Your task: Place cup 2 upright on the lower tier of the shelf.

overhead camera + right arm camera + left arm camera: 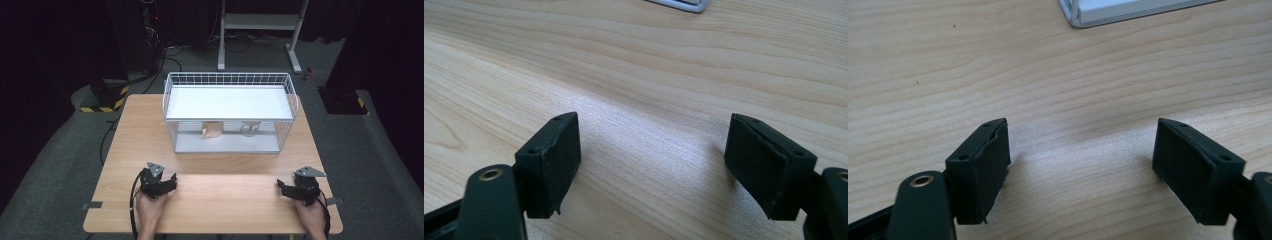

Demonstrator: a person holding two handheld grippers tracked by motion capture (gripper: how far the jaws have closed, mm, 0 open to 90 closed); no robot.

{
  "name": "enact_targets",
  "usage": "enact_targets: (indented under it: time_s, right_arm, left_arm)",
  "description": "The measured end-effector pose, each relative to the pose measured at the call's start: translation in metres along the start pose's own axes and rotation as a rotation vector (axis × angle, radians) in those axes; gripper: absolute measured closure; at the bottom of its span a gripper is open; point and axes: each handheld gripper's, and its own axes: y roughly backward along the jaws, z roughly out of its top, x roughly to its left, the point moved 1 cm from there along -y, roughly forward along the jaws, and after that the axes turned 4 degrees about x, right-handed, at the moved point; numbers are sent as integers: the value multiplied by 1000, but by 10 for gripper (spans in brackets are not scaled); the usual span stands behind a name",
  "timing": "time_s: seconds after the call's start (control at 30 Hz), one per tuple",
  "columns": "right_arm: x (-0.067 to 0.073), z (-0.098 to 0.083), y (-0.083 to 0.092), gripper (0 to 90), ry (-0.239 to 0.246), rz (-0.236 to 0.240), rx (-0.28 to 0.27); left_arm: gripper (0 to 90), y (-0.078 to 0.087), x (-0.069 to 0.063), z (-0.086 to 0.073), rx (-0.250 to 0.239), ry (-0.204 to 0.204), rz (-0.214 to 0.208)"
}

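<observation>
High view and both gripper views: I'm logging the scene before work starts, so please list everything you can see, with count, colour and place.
Table: one, light wood, centre of the high view.
Wire rack: one, white, with a white shelf, far middle of the table.
Cup: one, beige, under the shelf, left of centre.
Glass: one, clear, under the shelf, right of the cup; hard to make out.
Frame: one, grey metal, on the floor beyond the table.
Left gripper: one, black, near edge, jaws open, nothing between.
Right gripper: one, black, near edge, jaws open, nothing between.

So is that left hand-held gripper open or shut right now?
Open. The left hand-held gripper has its two black jaws standing wide apart, with bare wooden table between them and nothing held.
</observation>
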Motion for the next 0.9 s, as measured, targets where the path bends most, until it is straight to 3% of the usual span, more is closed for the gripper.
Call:
enact_targets:
  time_s: [0.9]
  right_arm:
    - [0, 0, 0, 224, -1, -1, -1]
  left_arm:
    - [200, 0, -1, 0, 5, -2, -12]
